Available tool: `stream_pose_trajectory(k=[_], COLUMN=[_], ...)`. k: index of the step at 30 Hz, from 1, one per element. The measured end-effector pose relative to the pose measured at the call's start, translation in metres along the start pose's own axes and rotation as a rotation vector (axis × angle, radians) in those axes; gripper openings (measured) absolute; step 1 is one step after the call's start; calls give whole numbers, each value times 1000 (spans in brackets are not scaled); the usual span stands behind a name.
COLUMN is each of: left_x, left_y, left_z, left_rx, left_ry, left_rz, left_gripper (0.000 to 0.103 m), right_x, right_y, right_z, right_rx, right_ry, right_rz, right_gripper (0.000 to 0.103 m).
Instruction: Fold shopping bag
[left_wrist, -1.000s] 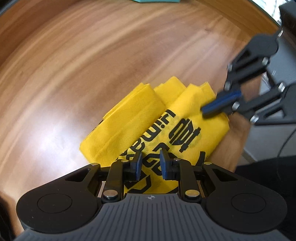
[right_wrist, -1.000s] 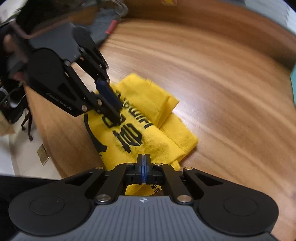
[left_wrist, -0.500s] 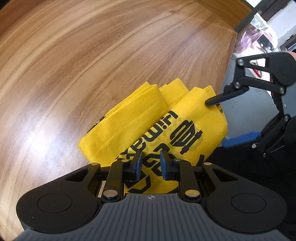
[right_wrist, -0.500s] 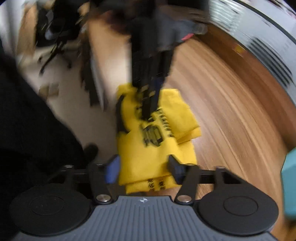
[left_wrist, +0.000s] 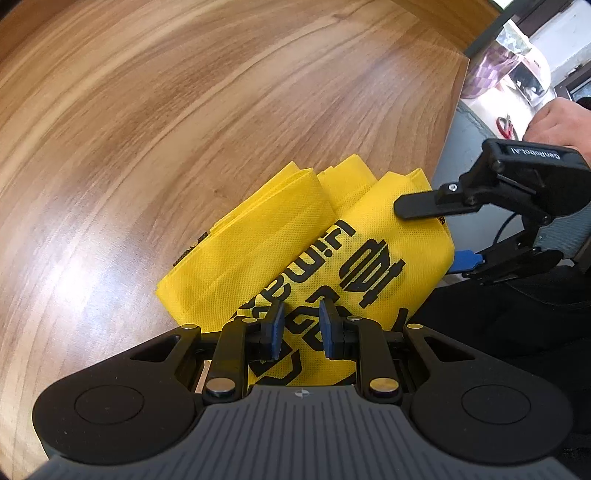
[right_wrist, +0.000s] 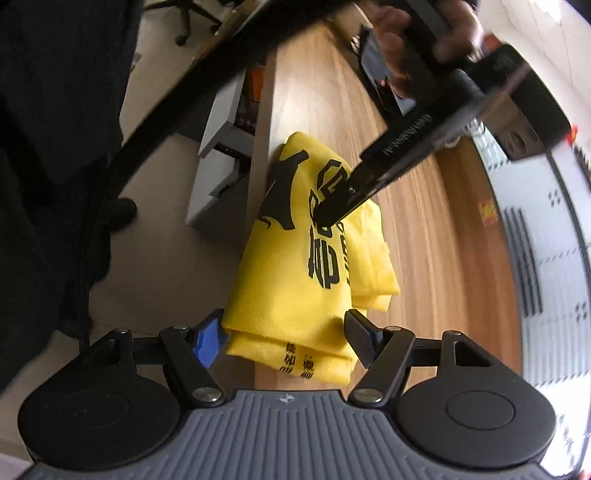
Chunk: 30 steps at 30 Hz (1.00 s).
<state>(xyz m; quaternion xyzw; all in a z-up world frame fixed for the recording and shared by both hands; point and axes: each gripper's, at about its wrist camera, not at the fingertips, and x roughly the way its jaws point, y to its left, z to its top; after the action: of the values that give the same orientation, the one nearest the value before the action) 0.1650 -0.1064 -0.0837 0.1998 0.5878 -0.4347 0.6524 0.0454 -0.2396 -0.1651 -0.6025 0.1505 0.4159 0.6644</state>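
Where the left wrist camera looks down, the folded yellow shopping bag (left_wrist: 295, 258) lies on the wooden desk (left_wrist: 184, 110) at its right edge, one corner hanging just past that edge. The left hand-held gripper (left_wrist: 300, 328) hovers over the bag's near printed end with its blue-padded fingers (left_wrist: 275, 330) slightly apart, a narrow gap between them and no fabric pinched. At the far right corner of the bag, the right hand-held gripper (left_wrist: 432, 232) stands wide open, its upper black finger lying across the top of the fabric and its blue-padded lower finger below the desk edge.

In the right wrist view, the bag (right_wrist: 306, 266) lies along the desk (right_wrist: 424, 221) edge, black lettering facing up. The right hand-held gripper (right_wrist: 286, 339) is spread wide, one finger on either side of the bag's near folded end, not clamped on it. The left hand-held gripper (right_wrist: 328, 214) points down onto the lettering at the bag's middle.
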Motion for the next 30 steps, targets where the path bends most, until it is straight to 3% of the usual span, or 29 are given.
stream_pose_trajectory(k=[4,8,11,12,14,18,23,30], left_x=[1,0,-3,-6,-12,-22,-47,-92], left_y=[-2,-2,-1,1,4,9,10,-11], left_z=[2,3,5,6,7,8,11,14], left_rx=[2,5,5,-2,-12,-25,-14,84], left_ry=[11,16,20,14,-3,-33,-97,-175], left_rz=[7,8,9,11,8,14,72,131], left_gripper=[23,23,23,23,23,25,25,25], right_x=[2,3,-3,-1,3,21,47,78], right_y=[14,7,-29,-52,-74,-117,-125,-119], right_z=[-3,-6,-11,-18,-28,-72,-100,-142], right_rx=[-119,-81,200,356,508,924,1167,1506], right_ry=[-54,-88,-119,-138,-147,-181,-209,-275], right_rz=[-31,8,185,282,368,577,699,861], right_gripper=[59,49,43,41,34,28,25,24])
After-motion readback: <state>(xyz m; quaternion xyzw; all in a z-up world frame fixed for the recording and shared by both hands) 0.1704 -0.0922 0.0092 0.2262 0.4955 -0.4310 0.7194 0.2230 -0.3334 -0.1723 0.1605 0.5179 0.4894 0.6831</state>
